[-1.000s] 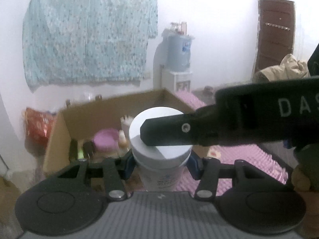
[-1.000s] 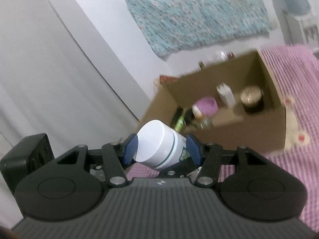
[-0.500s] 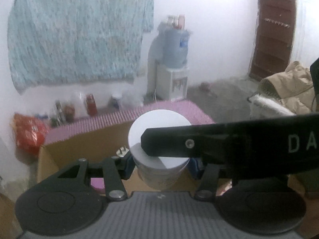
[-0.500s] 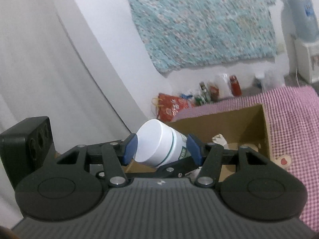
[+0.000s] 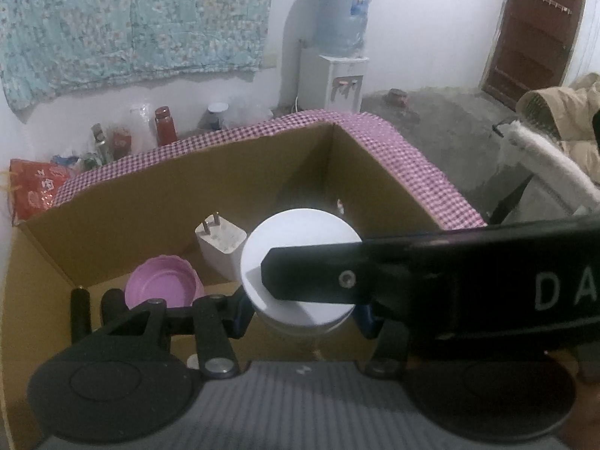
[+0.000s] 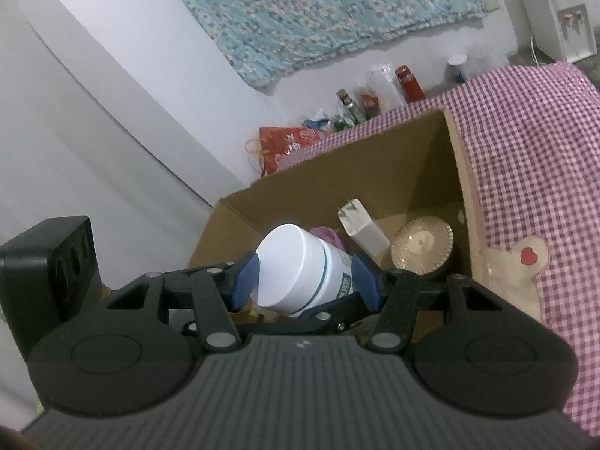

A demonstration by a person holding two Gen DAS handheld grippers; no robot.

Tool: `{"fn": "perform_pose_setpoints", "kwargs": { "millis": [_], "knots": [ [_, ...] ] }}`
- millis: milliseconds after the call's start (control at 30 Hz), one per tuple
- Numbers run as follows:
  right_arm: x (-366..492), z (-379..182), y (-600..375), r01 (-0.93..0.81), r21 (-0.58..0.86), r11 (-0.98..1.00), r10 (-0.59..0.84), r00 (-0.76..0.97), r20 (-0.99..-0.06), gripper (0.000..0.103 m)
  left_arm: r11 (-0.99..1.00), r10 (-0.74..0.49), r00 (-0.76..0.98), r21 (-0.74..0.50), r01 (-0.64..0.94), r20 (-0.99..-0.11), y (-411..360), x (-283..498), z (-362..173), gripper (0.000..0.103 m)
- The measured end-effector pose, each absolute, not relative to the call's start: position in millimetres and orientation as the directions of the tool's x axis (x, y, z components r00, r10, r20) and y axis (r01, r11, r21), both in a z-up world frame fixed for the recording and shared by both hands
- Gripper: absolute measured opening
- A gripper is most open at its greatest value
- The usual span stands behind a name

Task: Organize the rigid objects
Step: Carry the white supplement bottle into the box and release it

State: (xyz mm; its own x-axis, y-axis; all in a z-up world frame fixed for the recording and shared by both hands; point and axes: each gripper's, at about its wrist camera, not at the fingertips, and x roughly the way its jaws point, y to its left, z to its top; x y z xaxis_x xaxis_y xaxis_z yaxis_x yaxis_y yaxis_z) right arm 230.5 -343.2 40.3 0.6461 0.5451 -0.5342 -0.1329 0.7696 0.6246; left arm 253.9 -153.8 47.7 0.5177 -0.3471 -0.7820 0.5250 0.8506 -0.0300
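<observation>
A white jar with a white lid [image 5: 300, 240] hangs over the open cardboard box [image 5: 150, 202]. My left gripper [image 5: 303, 313] is shut on its body between the blue pads. My right gripper [image 6: 305, 281] is shut on the same jar [image 6: 300, 262], which leans left in the right wrist view. One black finger of the right gripper [image 5: 375, 273] crosses the lid in the left wrist view. Inside the box stand a white charger plug [image 5: 221, 243], a purple lid [image 5: 161, 288] and a dark jar with a ribbed gold lid [image 6: 422, 245].
The box [image 6: 375, 172] rests on a pink checked cloth [image 6: 525, 131]. Behind it, along the wall, are several bottles [image 5: 165, 127] and a red bag [image 5: 33, 187]. A water dispenser [image 5: 337, 56], a brown door [image 5: 532, 30] and a beige jacket [image 5: 555, 120] lie farther off.
Both grippers have carried the white jar forward and down to the box. The views swung up, then tipped down, so the box's inside now sits right under the jar.
</observation>
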Motion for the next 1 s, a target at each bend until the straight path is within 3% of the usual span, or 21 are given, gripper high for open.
{"fn": "perform_pose_setpoints", "kwargs": {
  "millis": [567,700,1000],
  "knots": [
    [244,30,-328,-0.131,0.575,0.808,0.517,0.625,-0.585,0.054,0.847,-0.318,0.531,0.016,0.531,-0.785,-162,254,53,0.055],
    [240,34,-329,-0.125,0.573,0.810,0.509,0.636,-0.581,0.056,0.845,-0.326,0.545,0.021,0.534,-0.772,-160,251,59,0.066],
    [230,42,-337,-0.120,0.589,0.799,0.512,0.649,-0.562,0.057,0.847,-0.329,0.586,0.043,0.530,-0.740,-154,239,79,0.075]
  ]
}}
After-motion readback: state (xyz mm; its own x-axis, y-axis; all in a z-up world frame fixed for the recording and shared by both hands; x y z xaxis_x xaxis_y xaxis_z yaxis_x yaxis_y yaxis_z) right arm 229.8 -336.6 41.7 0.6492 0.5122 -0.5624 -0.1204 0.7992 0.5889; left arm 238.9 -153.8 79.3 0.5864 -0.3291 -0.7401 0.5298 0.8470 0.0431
